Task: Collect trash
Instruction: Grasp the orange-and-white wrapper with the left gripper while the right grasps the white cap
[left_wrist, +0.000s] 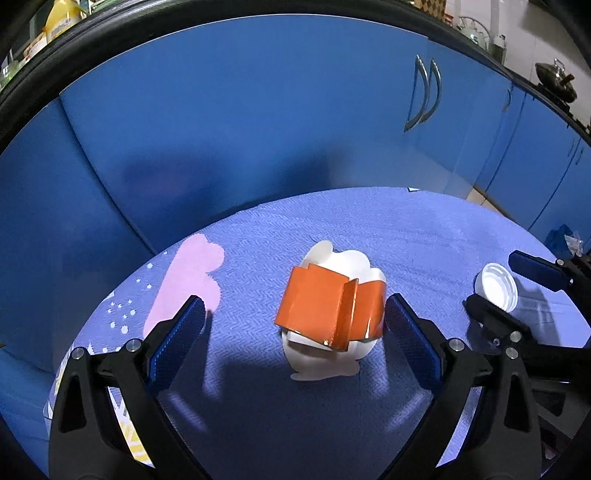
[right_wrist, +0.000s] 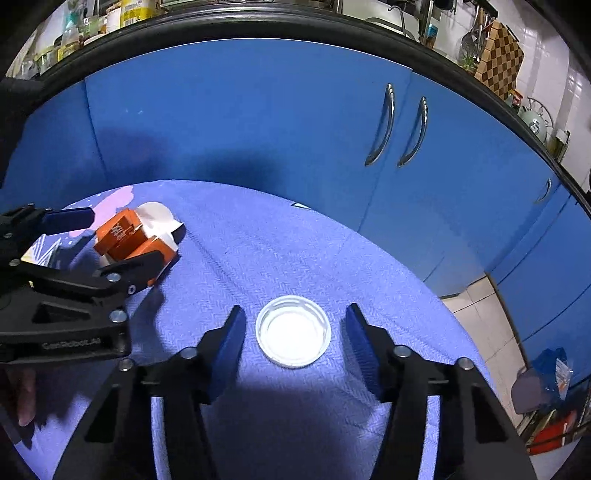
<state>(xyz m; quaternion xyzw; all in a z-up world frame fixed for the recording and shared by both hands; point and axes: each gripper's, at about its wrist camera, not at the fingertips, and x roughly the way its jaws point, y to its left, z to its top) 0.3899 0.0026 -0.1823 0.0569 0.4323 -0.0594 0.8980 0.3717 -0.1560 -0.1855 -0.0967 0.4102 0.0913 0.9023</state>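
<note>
Down at the fingers first: the left gripper (left_wrist: 295, 325) tilts steeply toward the blue cloth (left_wrist: 295, 424), its jaws spread wide around the crushed orange-and-white carton (left_wrist: 325, 314). The right pad sits just beside the carton's orange side at three o'clock; whether it touches I cannot tell. The left pad stands clear at nine o'clock. The right gripper (right_wrist: 295, 332) tilts down likewise, fingers apart on either side of the white lid (right_wrist: 293, 330), neither pad touching it. The lid lies flat, rim up. Beyond the table at twelve o'clock stand blue cabinet doors (right_wrist: 240, 110).
</note>
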